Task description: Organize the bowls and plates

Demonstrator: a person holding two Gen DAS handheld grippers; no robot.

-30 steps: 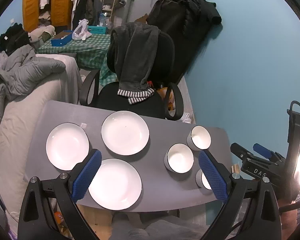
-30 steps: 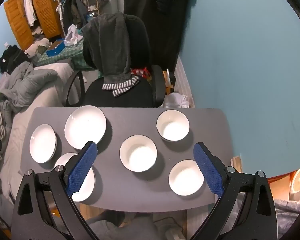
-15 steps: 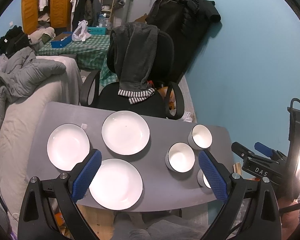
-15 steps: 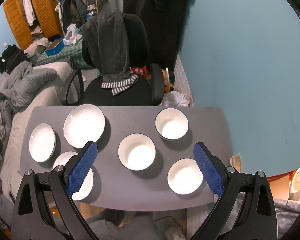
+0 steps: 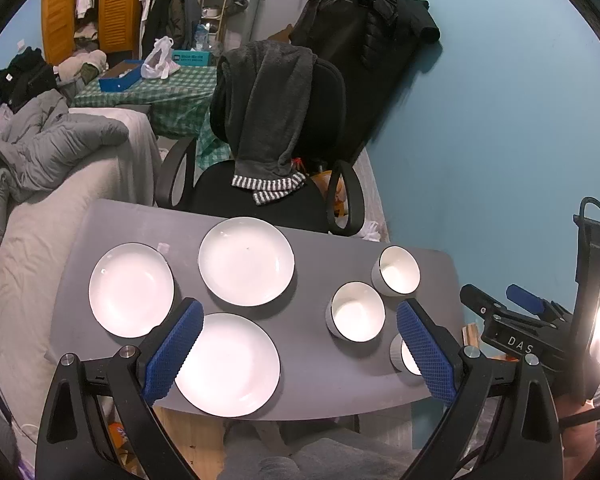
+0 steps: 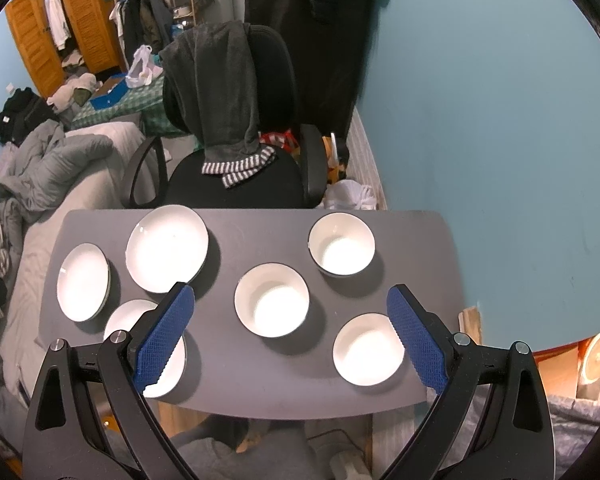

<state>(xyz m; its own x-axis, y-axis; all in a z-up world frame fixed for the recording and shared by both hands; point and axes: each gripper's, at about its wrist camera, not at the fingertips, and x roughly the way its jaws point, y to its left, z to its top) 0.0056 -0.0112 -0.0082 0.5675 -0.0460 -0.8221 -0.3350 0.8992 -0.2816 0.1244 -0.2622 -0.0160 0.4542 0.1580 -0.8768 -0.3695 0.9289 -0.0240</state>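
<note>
Above, both tools hang over a grey table with nothing between their blue pads. Left gripper (image 5: 298,354): jaws spread wide, empty, poised above the table's near edge; its left pad (image 5: 174,354) overlaps the near plate (image 5: 230,366) in view, and its right pad (image 5: 426,350) partly hides the near bowl (image 5: 402,356). Right gripper (image 6: 290,334): jaws likewise spread wide and empty, held above the table's near half, framing the middle bowl (image 6: 272,300) between its pads.

Table (image 6: 260,376): matte dark grey, rounded corners, carrying 6 white dishes with thin dark rims, none touching another. 3 shallow plates form a cluster on the left half: the near plate, the left plate (image 5: 131,290) and the far plate (image 5: 246,261). 3 deeper bowls occupy the right half: the near bowl, the middle bowl and the far bowl (image 6: 342,250), arranged in a loose triangle.

Room: a black office chair (image 6: 236,184) stands just beyond the table's far edge, with a dark grey garment (image 6: 216,92) draped over its back. Teal walls (image 6: 500,120) enclose the right side; dark coats (image 5: 360,40) hang there. A bed with grey bedding (image 5: 52,152) lies left of the table. Farther back stand a green checked tablecloth (image 5: 160,92) and an orange louvred wardrobe (image 6: 40,40).
</note>
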